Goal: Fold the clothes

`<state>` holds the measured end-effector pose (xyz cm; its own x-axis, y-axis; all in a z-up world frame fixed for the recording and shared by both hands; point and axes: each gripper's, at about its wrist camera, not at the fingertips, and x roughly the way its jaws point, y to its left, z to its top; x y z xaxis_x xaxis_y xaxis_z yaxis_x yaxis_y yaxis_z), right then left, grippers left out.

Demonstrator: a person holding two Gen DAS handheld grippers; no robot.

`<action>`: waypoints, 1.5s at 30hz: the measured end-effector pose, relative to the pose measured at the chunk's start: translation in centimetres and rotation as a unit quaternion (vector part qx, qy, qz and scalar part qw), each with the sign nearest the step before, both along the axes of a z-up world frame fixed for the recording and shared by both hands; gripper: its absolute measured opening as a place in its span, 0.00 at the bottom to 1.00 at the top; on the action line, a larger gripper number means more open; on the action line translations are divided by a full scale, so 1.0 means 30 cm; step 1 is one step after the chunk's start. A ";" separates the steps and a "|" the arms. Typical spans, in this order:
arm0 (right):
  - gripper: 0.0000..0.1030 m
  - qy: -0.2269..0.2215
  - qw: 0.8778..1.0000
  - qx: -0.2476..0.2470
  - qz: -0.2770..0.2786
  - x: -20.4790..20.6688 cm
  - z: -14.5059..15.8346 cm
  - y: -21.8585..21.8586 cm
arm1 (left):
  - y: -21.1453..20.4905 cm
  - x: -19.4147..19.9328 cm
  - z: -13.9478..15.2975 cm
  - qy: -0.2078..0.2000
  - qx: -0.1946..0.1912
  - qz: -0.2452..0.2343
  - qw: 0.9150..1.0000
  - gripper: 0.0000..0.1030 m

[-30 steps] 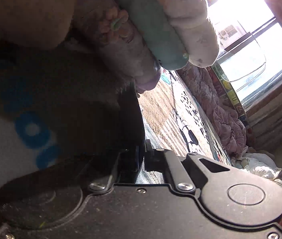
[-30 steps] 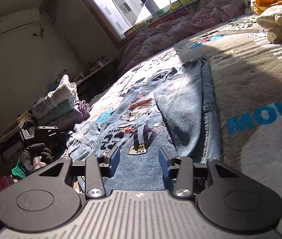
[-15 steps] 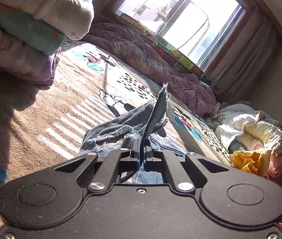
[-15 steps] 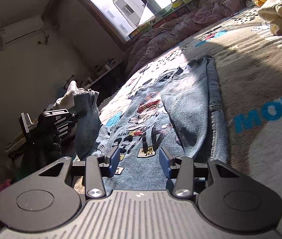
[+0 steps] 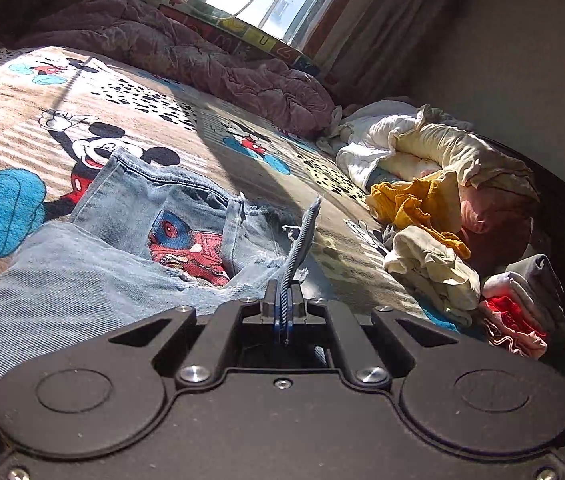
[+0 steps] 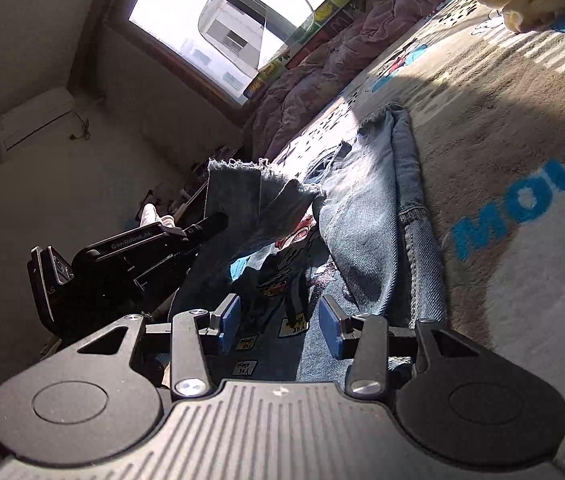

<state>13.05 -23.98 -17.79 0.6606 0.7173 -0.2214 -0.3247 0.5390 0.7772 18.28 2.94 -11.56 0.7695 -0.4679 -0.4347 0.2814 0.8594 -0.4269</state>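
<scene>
Pinching frayed jeans (image 5: 130, 216) hem — left gripper (image 5: 284, 312) clamped, right gripper (image 6: 278, 322) spread, holding nothing.

Setting: home bedroom. Evidence: cartoon-mouse plush blanket (image 5: 210, 132) covering a bed; crumpled mauve quilt (image 5: 210, 60) at 12 o'clock beneath window (image 6: 218, 28); loose clothes pile (image 5: 442, 208) at 3 o'clock; wall-mounted air conditioner (image 6: 30, 122) at 10 o'clock.

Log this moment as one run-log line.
left gripper: shut on jeans hem, lifted | right gripper: open over jeans | step: fold underway
</scene>
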 end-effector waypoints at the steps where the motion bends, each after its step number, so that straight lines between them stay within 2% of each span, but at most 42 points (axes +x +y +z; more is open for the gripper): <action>1: 0.44 0.003 1.000 0.006 -0.002 0.003 -0.004 -0.006 | -0.038 -0.011 -0.012 0.008 0.021 -0.034 0.999 0.07; 2: 0.45 0.006 1.000 0.010 -0.004 0.006 -0.007 -0.012 | -0.064 -0.029 -0.022 0.010 0.046 -0.064 0.997 0.19; 3: 0.47 0.008 1.000 0.014 -0.006 0.008 -0.009 -0.016 | -0.091 -0.048 -0.031 0.012 0.071 -0.094 0.993 0.25; 4: 0.51 0.012 1.000 0.018 -0.008 0.011 -0.014 -0.021 | -0.110 -0.066 -0.037 0.014 0.090 -0.119 0.989 0.27; 5: 0.51 0.015 1.000 0.020 -0.010 0.013 -0.016 -0.022 | -0.099 -0.079 -0.031 0.013 0.086 -0.122 0.989 0.28; 8: 0.53 0.022 0.999 0.020 -0.012 0.017 -0.019 -0.015 | 0.006 -0.111 0.022 0.000 0.046 -0.083 0.995 0.30; 11: 0.53 0.020 1.000 0.002 -0.020 0.017 0.000 0.015 | 0.159 -0.153 0.067 -0.010 0.010 -0.013 1.000 0.33; 14: 0.53 0.025 0.999 -0.010 -0.032 0.023 0.022 0.054 | 0.298 -0.190 0.090 -0.013 -0.027 0.046 0.999 0.34; 18: 0.53 0.046 0.995 -0.043 -0.074 0.040 0.041 0.125 | 0.402 -0.213 0.084 -0.015 -0.054 0.083 0.995 0.34; 26: 0.53 0.093 0.981 -0.086 -0.151 0.084 0.079 0.243 | 0.468 -0.204 0.057 -0.011 -0.065 0.094 0.993 0.34; 28: 0.53 0.087 0.977 -0.103 -0.165 0.072 0.110 0.259 | 0.489 -0.203 0.057 -0.013 -0.071 0.099 0.992 0.34; 31: 0.52 0.049 0.975 -0.094 -0.196 0.021 0.161 0.239 | 0.519 -0.206 0.063 -0.017 -0.082 0.105 0.991 0.34; 34: 0.52 0.039 0.973 -0.084 -0.209 -0.004 0.184 0.188 | 0.544 -0.206 0.064 -0.017 -0.091 0.112 0.989 0.34; 38: 0.52 0.080 0.980 -0.053 -0.172 0.052 0.152 0.182 | 0.563 -0.201 0.056 -0.015 -0.103 0.116 0.988 0.34; 41: 0.52 0.103 0.981 -0.066 -0.151 0.081 0.121 0.233 | 0.565 -0.197 0.048 -0.011 -0.105 0.118 0.987 0.34; 44: 0.49 0.121 0.977 -0.081 -0.158 0.071 0.089 0.225 | 0.568 -0.196 0.035 -0.005 -0.103 0.118 0.988 0.34; 45: 0.50 0.113 0.978 -0.064 -0.161 0.050 0.097 0.190 | 0.571 -0.196 0.031 -0.004 -0.104 0.118 0.988 0.34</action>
